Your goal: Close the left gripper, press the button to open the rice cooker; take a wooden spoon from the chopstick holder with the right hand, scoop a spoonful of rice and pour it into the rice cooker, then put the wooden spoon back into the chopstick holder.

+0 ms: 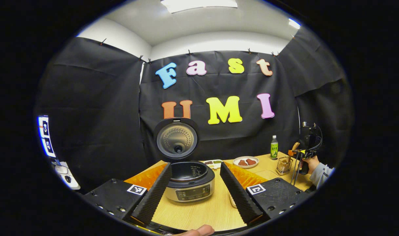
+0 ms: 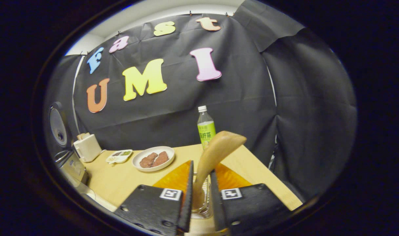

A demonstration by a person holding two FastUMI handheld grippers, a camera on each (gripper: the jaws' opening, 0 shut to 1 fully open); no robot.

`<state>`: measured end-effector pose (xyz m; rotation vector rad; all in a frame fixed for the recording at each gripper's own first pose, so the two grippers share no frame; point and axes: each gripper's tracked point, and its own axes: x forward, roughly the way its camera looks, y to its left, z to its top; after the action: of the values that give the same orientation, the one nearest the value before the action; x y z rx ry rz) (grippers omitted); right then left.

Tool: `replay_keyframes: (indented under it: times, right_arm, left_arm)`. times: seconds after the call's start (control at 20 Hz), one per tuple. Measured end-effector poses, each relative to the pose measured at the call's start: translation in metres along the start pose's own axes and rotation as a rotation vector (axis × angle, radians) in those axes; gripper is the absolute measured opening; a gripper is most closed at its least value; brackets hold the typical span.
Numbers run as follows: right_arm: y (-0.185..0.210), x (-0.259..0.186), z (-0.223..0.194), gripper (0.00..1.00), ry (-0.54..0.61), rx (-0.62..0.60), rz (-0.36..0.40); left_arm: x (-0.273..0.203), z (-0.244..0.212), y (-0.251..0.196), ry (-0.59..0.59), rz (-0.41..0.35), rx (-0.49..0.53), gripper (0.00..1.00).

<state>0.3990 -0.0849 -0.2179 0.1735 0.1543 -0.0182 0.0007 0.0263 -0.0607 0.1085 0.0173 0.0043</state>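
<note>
Your right gripper (image 2: 201,196) has its fingers clamped on the wooden spoon (image 2: 215,152), low centre, standing in the chopstick holder (image 2: 202,209). Your left gripper (image 1: 194,186) sits fingers apart before the rice cooker (image 1: 189,183), centre frame, lid (image 1: 176,139) up. Button's done; scooping, pouring and returning remain.

Left gripper view facing rice cooker (image 1: 189,178) closely — right gripper view over table (image 2: 120,180) corner.

Left gripper (image 1: 194,188) jaws wide; right gripper (image 2: 201,196) jaws narrowed
</note>
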Motion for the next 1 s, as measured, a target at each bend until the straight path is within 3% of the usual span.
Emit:
replay_keyframes:
  times: [0.05,0.2,0.4,0.6,0.75,1.0]
  right_arm:
    - [0.005,-0.002,0.000,0.22,0.004,0.020,0.010]
    - [0.011,-0.005,-0.003,0.13,0.032,-0.001,-0.016]
    - [0.031,-0.026,0.031,0.14,-0.037,-0.022,0.017]
    - [0.043,-0.045,0.065,0.15,-0.102,-0.132,-0.031]
    - [0.066,-0.067,0.076,0.16,-0.084,-0.149,0.006]
    - [0.098,-0.105,0.090,0.16,-0.077,-0.148,0.053]
  left_arm:
    - [-0.003,0.004,0.000,-0.013,-0.002,0.015,0.96]
    - [-0.011,0.009,-0.006,-0.031,-0.041,-0.002,0.95]
    - [-0.019,0.004,-0.001,-0.017,-0.068,-0.021,0.96]
    - [-0.026,-0.002,0.016,-0.006,-0.051,-0.046,0.96]
    - [-0.032,-0.001,0.037,-0.010,-0.011,-0.071,0.96]
    - [-0.054,0.010,0.060,-0.025,-0.008,-0.126,0.96]
